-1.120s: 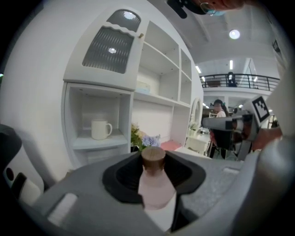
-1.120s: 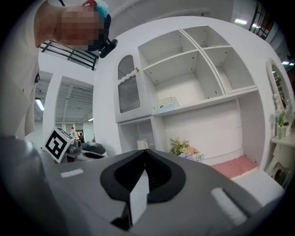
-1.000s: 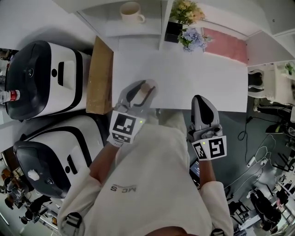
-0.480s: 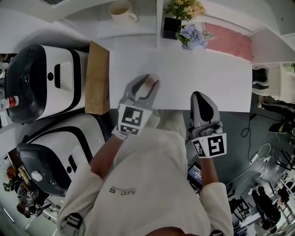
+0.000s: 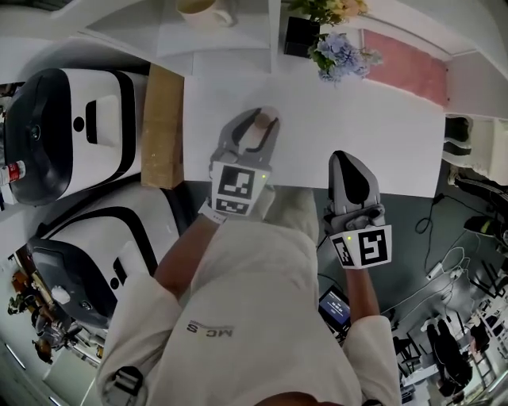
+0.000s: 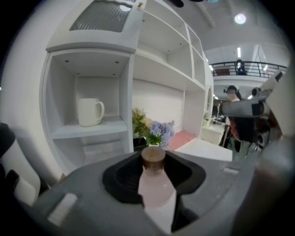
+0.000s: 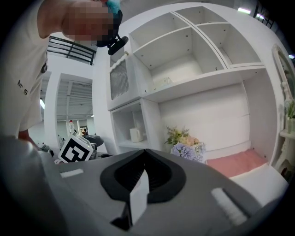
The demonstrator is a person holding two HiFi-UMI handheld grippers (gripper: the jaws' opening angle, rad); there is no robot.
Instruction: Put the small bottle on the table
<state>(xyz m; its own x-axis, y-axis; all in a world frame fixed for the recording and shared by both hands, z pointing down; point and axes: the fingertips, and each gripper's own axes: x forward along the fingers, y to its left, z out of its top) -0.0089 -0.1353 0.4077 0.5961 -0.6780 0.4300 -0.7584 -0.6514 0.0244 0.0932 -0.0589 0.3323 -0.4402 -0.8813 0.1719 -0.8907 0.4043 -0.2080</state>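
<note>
A small pink bottle (image 5: 256,129) with a brown cap is clamped between the jaws of my left gripper (image 5: 255,120), which hangs over the near left part of the white table (image 5: 389,131). In the left gripper view the bottle (image 6: 156,186) stands upright between the dark pads, its cap (image 6: 153,158) level with the tips of the left gripper (image 6: 154,154). My right gripper (image 5: 350,161) reaches just over the table's near edge, shut with nothing in it. In the right gripper view the right gripper (image 7: 146,153) has its jaws closed together.
White shelves stand behind the table, with a cream mug (image 5: 200,9) in one compartment. A flower pot (image 5: 333,46) and a pink cloth (image 5: 406,70) lie at the table's back. A brown board (image 5: 163,123) and two black-and-white machines (image 5: 67,127) stand at the left.
My left gripper has carried the bottle forward, further over the table, and lower. The right gripper has shifted slightly forward at the table's near edge.
</note>
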